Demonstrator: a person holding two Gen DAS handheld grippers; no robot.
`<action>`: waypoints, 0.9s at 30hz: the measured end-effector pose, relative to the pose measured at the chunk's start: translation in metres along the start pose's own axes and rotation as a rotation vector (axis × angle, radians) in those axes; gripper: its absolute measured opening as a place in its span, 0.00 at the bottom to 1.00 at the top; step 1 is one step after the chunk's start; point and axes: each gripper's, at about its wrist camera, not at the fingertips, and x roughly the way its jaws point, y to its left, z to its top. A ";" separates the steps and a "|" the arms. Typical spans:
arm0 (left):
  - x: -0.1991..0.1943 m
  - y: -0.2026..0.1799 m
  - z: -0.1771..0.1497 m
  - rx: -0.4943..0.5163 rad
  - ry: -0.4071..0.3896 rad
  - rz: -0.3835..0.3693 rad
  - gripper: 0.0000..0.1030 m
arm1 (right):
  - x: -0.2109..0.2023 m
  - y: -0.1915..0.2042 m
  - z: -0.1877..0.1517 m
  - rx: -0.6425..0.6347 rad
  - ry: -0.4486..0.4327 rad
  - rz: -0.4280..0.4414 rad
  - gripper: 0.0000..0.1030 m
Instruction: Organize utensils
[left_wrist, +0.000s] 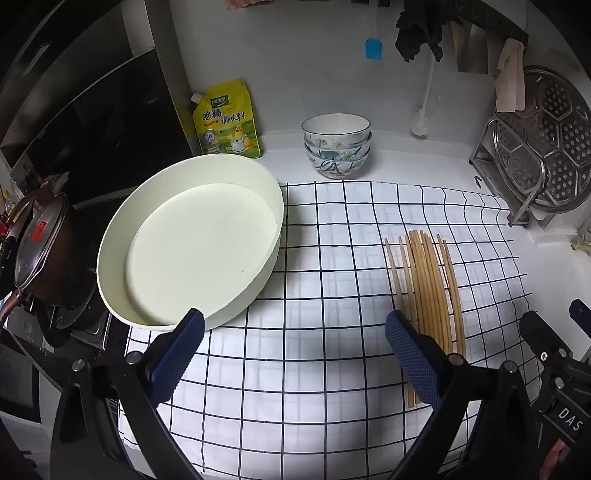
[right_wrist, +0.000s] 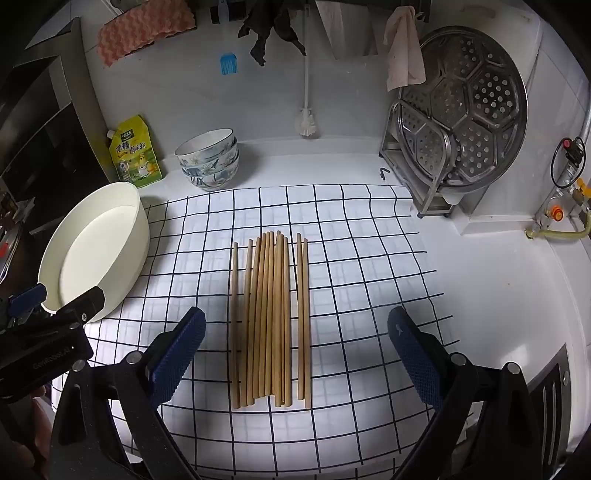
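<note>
We are holding the right claw (right_wrist: 295, 354) spread wide and empty, tilted down over the near ends of the chopsticks (right_wrist: 271, 317), with both blue pads (right_wrist: 177, 354) standing clear of the wood. We are keeping the left claw (left_wrist: 295, 354) just as wide and just as empty, hovering above the checked cloth (left_wrist: 314, 369) with its right finger near the left edge of the bundle.

The chopsticks are lying on the cloth in a loose row, roughly parallel and pointing away from us, most of them touching in the middle, with a few strays lying slightly apart on either side. We are judging them light, stiff and smooth, so they are likely to roll or fan out under a careless squeeze. We are thinking the best hold is across the whole bundle around mid-length, where the sticks are packed closest, after nudging the strays inward.

Further left, the white round tray (left_wrist: 258, 177) is sitting empty, partly on the cloth's edge, well apart from the chopsticks; we are taking it as the likely home for them.

Beyond, at the back of the surface (right_wrist: 332, 166), stacked bowls (right_wrist: 210, 162) and a yellow seasoning pouch (right_wrist: 136, 155) are standing near the wall, with a steamer rack (right_wrist: 461, 122) to the right.
</note>
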 end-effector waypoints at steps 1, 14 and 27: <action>0.000 0.000 0.000 0.001 -0.004 0.003 0.94 | 0.000 0.000 0.000 0.000 0.000 0.000 0.92; 0.000 0.001 0.002 0.010 -0.005 0.015 0.94 | 0.000 0.000 0.001 0.001 0.001 0.001 0.92; 0.000 0.001 0.002 0.011 -0.006 0.016 0.94 | 0.001 0.000 0.000 0.001 -0.001 0.000 0.92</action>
